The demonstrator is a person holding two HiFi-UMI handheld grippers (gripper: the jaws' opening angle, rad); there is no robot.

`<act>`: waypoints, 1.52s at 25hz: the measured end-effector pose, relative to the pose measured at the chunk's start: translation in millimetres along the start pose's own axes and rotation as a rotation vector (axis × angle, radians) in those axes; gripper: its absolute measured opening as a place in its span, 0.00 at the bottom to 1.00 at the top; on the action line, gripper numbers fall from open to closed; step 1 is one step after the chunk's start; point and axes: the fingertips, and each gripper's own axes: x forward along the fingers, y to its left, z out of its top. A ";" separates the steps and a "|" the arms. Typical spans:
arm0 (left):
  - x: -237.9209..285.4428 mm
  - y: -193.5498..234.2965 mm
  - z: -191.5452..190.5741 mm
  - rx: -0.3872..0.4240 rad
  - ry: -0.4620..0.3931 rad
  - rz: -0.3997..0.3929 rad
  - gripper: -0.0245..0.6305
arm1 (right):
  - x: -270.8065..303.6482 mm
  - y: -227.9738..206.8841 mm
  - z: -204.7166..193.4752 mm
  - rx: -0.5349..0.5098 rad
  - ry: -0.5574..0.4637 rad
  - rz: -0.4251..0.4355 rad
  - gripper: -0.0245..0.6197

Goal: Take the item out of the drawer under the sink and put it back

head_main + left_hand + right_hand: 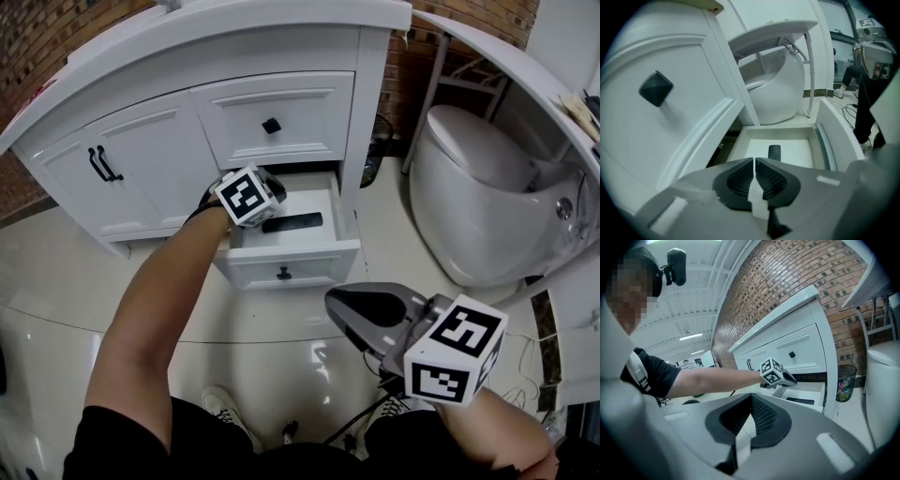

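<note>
Since the item (292, 222) is a slim, flat, dark slab lying loose on the floor of the open drawer (292, 268), it is judged light, rigid and rather slippery. It would best be taken across its narrow width, near the middle. The left gripper (754, 161) is held over the drawer's left side, clenched on nothing. The right gripper (751, 399) is likewise clenched and empty, well apart from the drawer.
</note>
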 end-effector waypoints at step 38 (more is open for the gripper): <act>-319.8 -181.5 43.1 -0.515 -0.735 0.094 0.04 | -23.4 45.1 11.0 -0.128 -0.065 -0.054 0.04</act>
